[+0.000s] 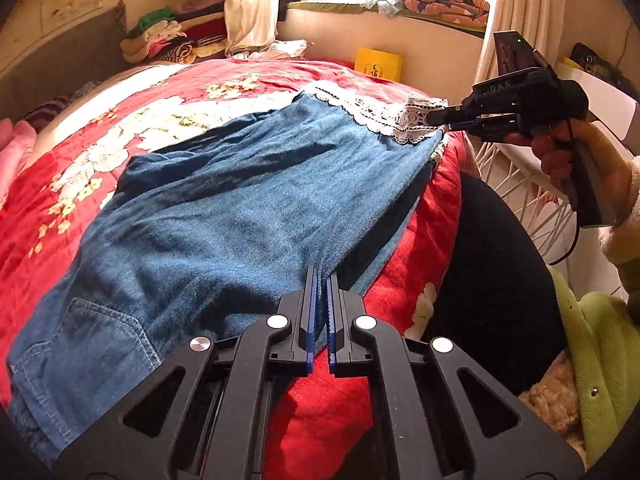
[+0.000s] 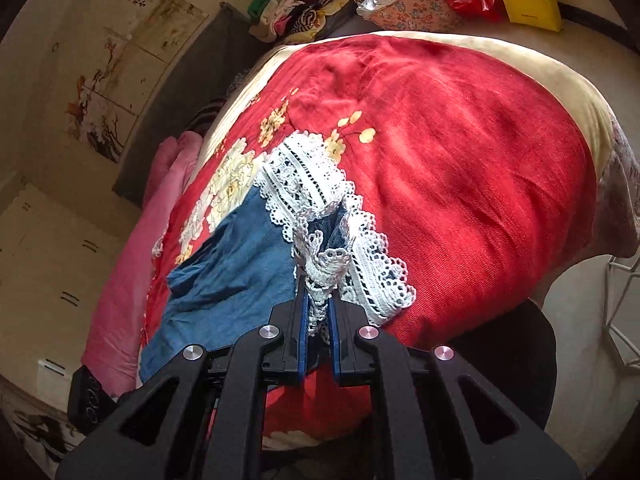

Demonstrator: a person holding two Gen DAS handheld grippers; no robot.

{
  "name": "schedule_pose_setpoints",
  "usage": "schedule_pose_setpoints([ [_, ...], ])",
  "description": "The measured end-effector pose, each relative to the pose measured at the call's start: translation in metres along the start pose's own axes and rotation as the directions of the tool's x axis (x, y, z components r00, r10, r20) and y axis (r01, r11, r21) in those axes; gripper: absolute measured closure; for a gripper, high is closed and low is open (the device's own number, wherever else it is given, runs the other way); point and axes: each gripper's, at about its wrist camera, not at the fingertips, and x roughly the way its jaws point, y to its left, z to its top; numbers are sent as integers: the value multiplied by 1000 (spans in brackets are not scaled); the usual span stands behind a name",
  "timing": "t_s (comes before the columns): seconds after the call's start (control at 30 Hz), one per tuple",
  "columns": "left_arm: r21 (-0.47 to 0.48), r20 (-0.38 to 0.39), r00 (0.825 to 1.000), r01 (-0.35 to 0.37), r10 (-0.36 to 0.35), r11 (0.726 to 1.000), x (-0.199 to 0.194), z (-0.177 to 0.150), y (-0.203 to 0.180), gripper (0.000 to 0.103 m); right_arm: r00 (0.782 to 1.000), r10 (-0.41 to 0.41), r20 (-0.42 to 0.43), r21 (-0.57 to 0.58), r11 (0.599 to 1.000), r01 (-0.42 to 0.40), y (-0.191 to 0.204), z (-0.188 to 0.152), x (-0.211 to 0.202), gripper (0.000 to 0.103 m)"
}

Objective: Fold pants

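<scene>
Blue denim pants [image 1: 224, 200] with white lace hems [image 1: 360, 108] lie spread on a red floral blanket [image 1: 80, 152]. My left gripper [image 1: 322, 276] is shut on the near edge of the pants. My right gripper [image 1: 436, 118] is shut on the lace hem at the far right corner. In the right wrist view, the right gripper [image 2: 318, 280] pinches bunched lace [image 2: 320, 216], with the denim [image 2: 228, 272] stretching to the left.
A clothes pile [image 1: 176, 40] and a yellow box [image 1: 378, 64] sit beyond the bed. A white wire chair [image 1: 528, 204] and a black cushion [image 1: 492, 272] stand at the right. A pink blanket [image 2: 132, 280] lies along the bed's left edge.
</scene>
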Motion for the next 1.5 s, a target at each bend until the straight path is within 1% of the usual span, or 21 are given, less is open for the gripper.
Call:
schedule_pose_setpoints([
  [0.1,1,-23,1000,-10,10,1000,14,-4,-3,98,998,-69,5,-54,996,69,-3,-4,4,95],
  [0.2,-16,-32,999,-17,16,1000,22,-10,-3,97,998,-66,-11,-68,996,66,-6,-7,5,94],
  [0.27,-50,-26,1000,-3,2,999,23,-13,2,96,998,-60,-5,-82,995,60,-5,-6,-1,92],
  [0.33,-82,-14,1000,17,-18,997,20,-15,5,96,994,-101,31,-125,987,104,2,-4,-11,82],
  [0.4,-91,-14,1000,16,-18,996,19,-16,6,95,988,-133,77,-169,975,144,9,-2,-22,77],
  [0.47,-92,-14,1000,6,-8,996,19,-16,6,95,985,-118,122,-214,966,142,21,-1,-33,77],
  [0.5,-96,-13,1000,4,-5,995,19,-16,5,95,988,-91,129,-243,963,120,28,-1,-35,77],
  [0.6,-92,-13,1000,-13,12,996,18,-16,3,93,996,-14,91,-303,952,41,44,-5,-27,77],
  [0.63,-91,-14,1000,-20,19,996,17,-16,3,92,998,-12,66,-314,949,32,46,-6,-19,77],
  [0.7,-100,-16,999,-30,29,995,16,-16,4,91,998,-54,13,-327,943,55,44,-9,2,77],
  [0.77,-104,-17,999,-31,29,994,15,-17,5,90,989,-150,-18,-331,934,136,36,-12,23,77],
  [0.8,-103,-15,999,-29,28,994,15,-18,4,89,985,-169,-35,-325,934,148,28,-13,31,79],
  [0.87,-109,-12,1000,-23,22,994,14,-18,4,86,992,-123,-41,-281,954,106,16,-14,35,79],
  [1.03,-130,4,1000,25,-24,991,11,-16,2,61,995,-83,-61,-275,959,63,13,-13,32,79],
  [1.1,-144,12,1000,29,-28,989,7,-14,2,57,997,-52,-60,-261,965,35,16,-11,23,77],
  [1.17,-157,36,999,28,-22,987,-4,-9,3,53,999,6,-35,-261,965,-15,20,-6,9,71],
  [1.23,-168,89,996,28,-14,985,-21,-1,11,44,999,44,5,-277,960,-41,27,3,-3,58],
  [1.33,-209,128,991,-13,41,978,-37,18,36,35,995,93,34,-296,952,-79,35,26,-5,53],
  [1.43,-218,100,984,-126,151,968,-32,40,68,32,995,87,38,-327,942,-70,44,52,11,49],
  [1.47,-217,88,982,-142,164,966,-27,45,78,32,996,82,36,-330,942,-65,45,62,17,48],
  [1.5,-220,73,983,-149,169,964,-22,51,89,31,996,81,22,-330,942,-69,46,71,25,43],
])
